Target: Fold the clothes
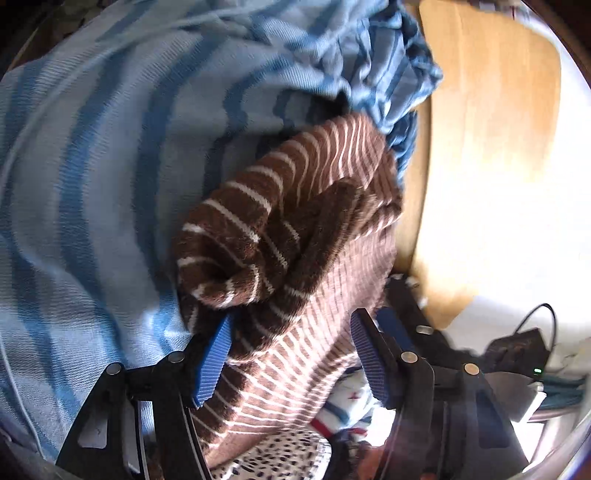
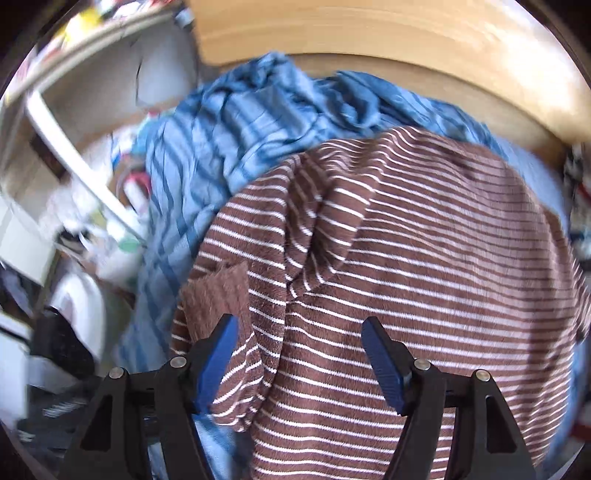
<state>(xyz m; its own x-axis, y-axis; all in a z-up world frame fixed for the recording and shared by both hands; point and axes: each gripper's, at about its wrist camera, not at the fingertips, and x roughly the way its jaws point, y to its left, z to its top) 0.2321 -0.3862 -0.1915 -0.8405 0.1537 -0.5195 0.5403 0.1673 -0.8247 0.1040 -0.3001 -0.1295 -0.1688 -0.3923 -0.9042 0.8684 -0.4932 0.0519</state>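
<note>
A brown garment with thin white stripes (image 1: 288,206) lies bunched on a light blue striped bedcover (image 1: 92,166). One rolled fold of it rises in the middle of the left wrist view. My left gripper (image 1: 293,317) stands open with the garment's lower part running between its blue pads (image 1: 214,354), and the pads do not squeeze it. In the right wrist view the same brown garment (image 2: 424,258) spreads wide and fairly flat. My right gripper (image 2: 300,321) hovers over it, open, with a loose edge of cloth by its left pad (image 2: 218,362).
A pale wooden board (image 1: 491,110) borders the bed, shown at the top of the right wrist view (image 2: 369,33). The crumpled blue bedcover (image 2: 229,122) is heaped behind the garment. Spotted fabric (image 1: 280,454), a black device with a cable (image 1: 517,350) and cluttered white shelves (image 2: 74,155) lie around.
</note>
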